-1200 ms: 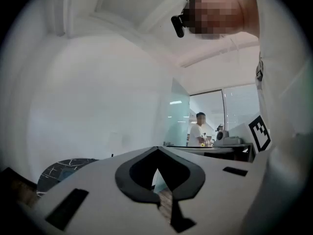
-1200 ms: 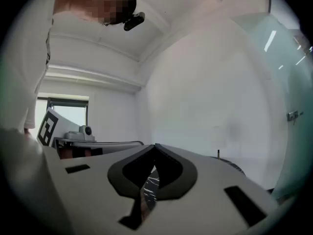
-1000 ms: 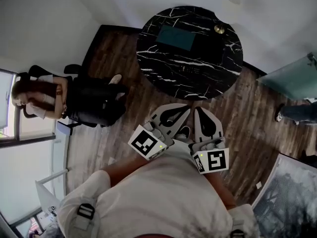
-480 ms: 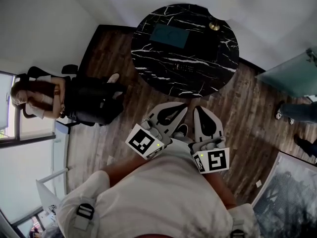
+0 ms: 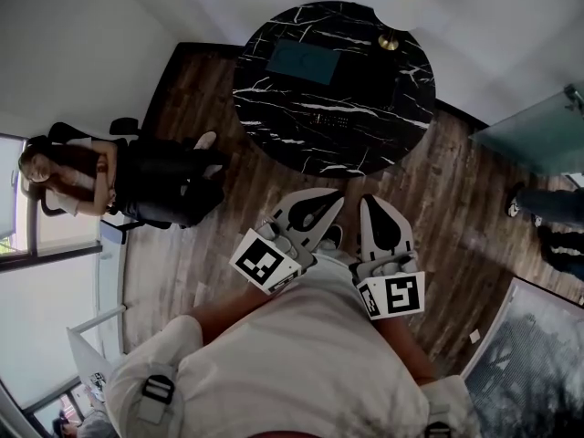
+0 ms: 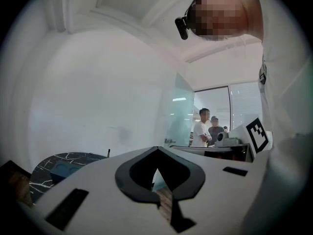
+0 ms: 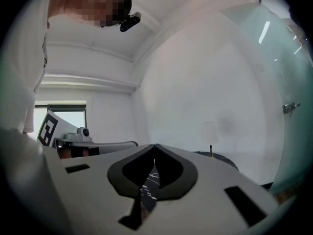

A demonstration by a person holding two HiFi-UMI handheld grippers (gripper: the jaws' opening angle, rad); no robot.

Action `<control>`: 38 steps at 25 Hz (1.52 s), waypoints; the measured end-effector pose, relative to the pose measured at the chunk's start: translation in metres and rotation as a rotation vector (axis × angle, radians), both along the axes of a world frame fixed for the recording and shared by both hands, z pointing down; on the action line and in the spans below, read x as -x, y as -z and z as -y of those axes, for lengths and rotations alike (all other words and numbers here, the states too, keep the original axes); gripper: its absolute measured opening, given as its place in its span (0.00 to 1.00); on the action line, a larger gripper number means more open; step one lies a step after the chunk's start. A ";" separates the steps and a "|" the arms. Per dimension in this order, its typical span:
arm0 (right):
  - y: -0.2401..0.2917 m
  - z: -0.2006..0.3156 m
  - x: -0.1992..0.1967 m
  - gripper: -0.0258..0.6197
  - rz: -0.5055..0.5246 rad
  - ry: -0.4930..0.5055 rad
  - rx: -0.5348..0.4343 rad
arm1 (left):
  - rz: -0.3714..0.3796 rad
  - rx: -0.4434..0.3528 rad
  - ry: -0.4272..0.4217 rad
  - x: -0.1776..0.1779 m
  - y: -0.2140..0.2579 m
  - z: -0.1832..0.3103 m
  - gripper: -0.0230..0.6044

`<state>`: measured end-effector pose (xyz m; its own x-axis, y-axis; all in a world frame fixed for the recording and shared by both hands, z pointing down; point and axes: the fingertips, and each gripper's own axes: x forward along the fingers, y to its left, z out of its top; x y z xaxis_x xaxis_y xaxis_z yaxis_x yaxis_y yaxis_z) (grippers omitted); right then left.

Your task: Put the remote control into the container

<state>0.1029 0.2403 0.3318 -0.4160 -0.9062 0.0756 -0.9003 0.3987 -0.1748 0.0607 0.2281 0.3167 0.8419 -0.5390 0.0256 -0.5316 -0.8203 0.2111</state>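
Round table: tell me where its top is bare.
Bare: the near-left rim of the table, below the teal container and left of the remote control; also the right side, below the small brass object. Busiest along the far edge.

Soft daylight enters from the window (image 5: 46,299); fisheye views bend and darken toward their edges.

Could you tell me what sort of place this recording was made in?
Probably an office: a round black marble table on wood flooring, a person seated in an office chair by a window, and a glass partition.
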 end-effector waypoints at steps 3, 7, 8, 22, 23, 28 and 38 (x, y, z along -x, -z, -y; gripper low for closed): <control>-0.004 0.012 0.001 0.05 0.000 0.011 0.007 | 0.005 0.005 0.008 0.001 -0.004 0.011 0.05; -0.009 0.040 0.010 0.05 -0.008 0.021 0.013 | 0.002 0.013 0.021 0.010 -0.010 0.038 0.05; -0.009 0.048 0.012 0.05 -0.011 0.023 0.014 | 0.001 0.014 0.021 0.012 -0.011 0.047 0.05; 0.006 0.185 0.061 0.06 -0.048 -0.013 -0.007 | -0.033 -0.002 -0.014 0.065 0.006 0.187 0.05; 0.007 0.190 0.063 0.05 -0.047 -0.022 -0.008 | -0.035 -0.001 -0.021 0.068 0.007 0.193 0.05; 0.008 0.208 0.059 0.05 -0.045 -0.051 -0.016 | -0.033 0.005 -0.043 0.069 0.004 0.211 0.05; -0.005 0.218 0.048 0.05 -0.055 -0.009 0.037 | -0.013 0.057 -0.004 0.061 -0.009 0.219 0.05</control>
